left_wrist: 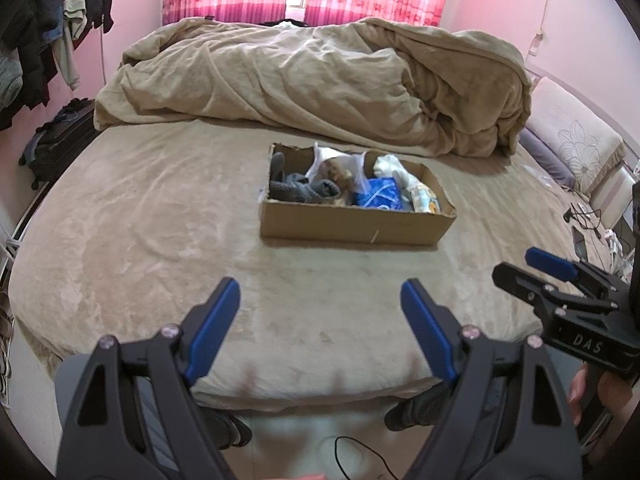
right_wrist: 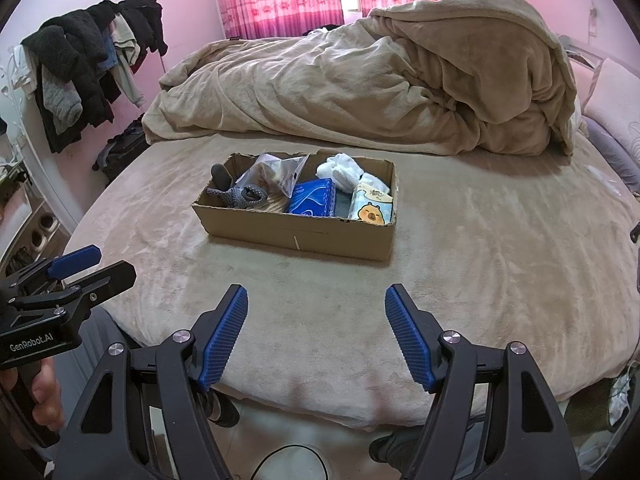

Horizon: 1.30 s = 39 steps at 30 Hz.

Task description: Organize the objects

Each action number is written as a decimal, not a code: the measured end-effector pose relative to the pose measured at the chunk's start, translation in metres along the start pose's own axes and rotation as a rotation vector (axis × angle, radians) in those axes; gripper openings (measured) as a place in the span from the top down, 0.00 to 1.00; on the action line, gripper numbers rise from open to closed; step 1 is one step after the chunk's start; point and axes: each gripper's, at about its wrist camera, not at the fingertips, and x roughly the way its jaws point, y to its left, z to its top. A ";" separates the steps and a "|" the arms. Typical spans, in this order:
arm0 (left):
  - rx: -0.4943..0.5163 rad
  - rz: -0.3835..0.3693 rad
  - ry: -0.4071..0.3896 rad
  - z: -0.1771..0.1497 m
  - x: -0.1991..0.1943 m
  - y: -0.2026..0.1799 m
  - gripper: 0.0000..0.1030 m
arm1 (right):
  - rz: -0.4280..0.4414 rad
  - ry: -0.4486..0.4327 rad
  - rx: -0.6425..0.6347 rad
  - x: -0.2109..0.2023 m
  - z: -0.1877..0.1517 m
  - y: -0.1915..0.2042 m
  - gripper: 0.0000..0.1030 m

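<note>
A shallow cardboard box (left_wrist: 352, 226) (right_wrist: 296, 236) sits in the middle of the beige bed. It holds grey socks (left_wrist: 300, 191) (right_wrist: 240, 196), a clear bag (right_wrist: 276, 174), a blue tissue pack (left_wrist: 378, 196) (right_wrist: 314, 196), white socks (right_wrist: 344, 172) and a tissue pack with a yellow cartoon (right_wrist: 372, 206). My left gripper (left_wrist: 320, 312) is open and empty, held over the bed's near edge, well short of the box. My right gripper (right_wrist: 316, 316) is open and empty, also short of the box. Each gripper shows at the side of the other's view.
A rumpled beige duvet (left_wrist: 320, 84) (right_wrist: 380, 88) is heaped across the far half of the bed. Pillows (left_wrist: 572, 136) lie at the right. Clothes hang on a rack (right_wrist: 88, 64) at the left, with a dark suitcase (left_wrist: 60, 144) below. Cables lie on the floor.
</note>
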 end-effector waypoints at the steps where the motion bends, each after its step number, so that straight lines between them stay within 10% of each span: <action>1: -0.001 -0.001 -0.001 0.000 0.000 0.000 0.19 | -0.001 0.000 0.000 0.000 0.000 0.000 0.28; 39: -0.006 -0.004 -0.006 0.001 -0.002 -0.001 0.19 | 0.001 0.000 0.001 0.000 0.000 0.000 0.28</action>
